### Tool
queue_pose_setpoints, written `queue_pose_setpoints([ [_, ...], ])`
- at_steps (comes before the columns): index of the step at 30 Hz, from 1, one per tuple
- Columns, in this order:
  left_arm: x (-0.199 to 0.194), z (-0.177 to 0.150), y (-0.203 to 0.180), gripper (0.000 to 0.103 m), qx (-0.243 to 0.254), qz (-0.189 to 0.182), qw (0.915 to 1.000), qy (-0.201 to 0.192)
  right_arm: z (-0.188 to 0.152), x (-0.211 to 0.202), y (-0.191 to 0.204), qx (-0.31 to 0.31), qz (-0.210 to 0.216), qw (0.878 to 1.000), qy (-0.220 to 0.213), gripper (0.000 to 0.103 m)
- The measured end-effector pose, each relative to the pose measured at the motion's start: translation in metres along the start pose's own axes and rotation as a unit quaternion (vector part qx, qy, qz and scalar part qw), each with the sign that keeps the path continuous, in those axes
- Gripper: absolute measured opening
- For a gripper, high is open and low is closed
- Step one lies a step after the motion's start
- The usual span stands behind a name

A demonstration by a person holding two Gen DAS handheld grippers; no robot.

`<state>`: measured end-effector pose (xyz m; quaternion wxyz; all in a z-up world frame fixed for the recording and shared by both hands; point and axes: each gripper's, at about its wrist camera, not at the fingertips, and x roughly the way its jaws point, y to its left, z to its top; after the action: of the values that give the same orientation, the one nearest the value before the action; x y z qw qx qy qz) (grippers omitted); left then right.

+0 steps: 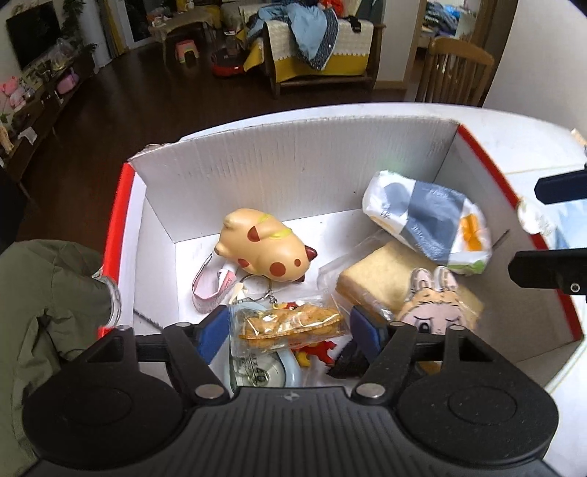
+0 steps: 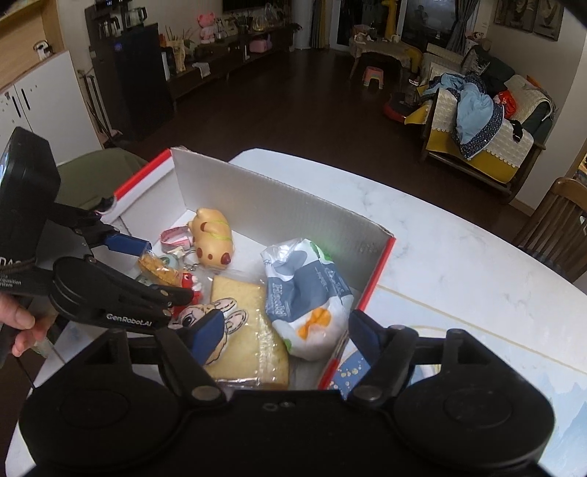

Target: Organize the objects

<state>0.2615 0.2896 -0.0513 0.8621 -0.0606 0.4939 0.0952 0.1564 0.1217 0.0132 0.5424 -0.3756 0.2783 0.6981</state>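
Resting inside the corrugated white cardboard box (image 1: 293, 165) on the marble-patterned desk (image 2: 458, 249) are a glossy spotted pig toy (image 1: 262, 249), crinkled snack packet (image 1: 290, 323) and wrapped bread slice (image 2: 245, 330), with left gripper (image 1: 290, 330) and right gripper (image 2: 286, 337) both open, gripping nothing.

Pretty clearly someone's home, an open living room with a dining corner. There's a sofa (image 2: 488, 121) with cream and yellow covers and clothes (image 2: 473, 110) dumped on it, a TV (image 1: 33, 36) over a long low cabinet (image 2: 234, 55) crowded with knick-knacks and a pink plush toy (image 2: 207, 24), a small pink stool (image 2: 374, 77) beside a coffee table (image 2: 381, 49), dark wood floor (image 2: 293, 110), white marble-look table (image 2: 458, 249) with a wooden chair (image 1: 455, 73) pulled up to it. Lived-in clutter everywhere.
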Motion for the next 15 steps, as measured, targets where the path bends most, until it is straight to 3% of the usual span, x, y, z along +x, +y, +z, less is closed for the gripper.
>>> queue_pose_setpoints([
  [6, -0.012, -0.007, -0.002, 0.079, -0.005, 0.011, 0.9999, -0.011, -0.012, -0.02, -0.001, 0.005, 0.012, 1.0, -0.011, 0.076],
  [8, -0.021, -0.01, -0.001, 0.084, -0.015, 0.006, 0.9997, -0.021, -0.015, -0.027, -0.002, 0.006, 0.018, 1.0, -0.015, 0.077],
  [15, -0.065, -0.025, -0.009, 0.084, -0.028, -0.009, 0.9959, -0.086, -0.028, -0.058, 0.001, 0.005, 0.041, 0.998, -0.046, 0.082],
])
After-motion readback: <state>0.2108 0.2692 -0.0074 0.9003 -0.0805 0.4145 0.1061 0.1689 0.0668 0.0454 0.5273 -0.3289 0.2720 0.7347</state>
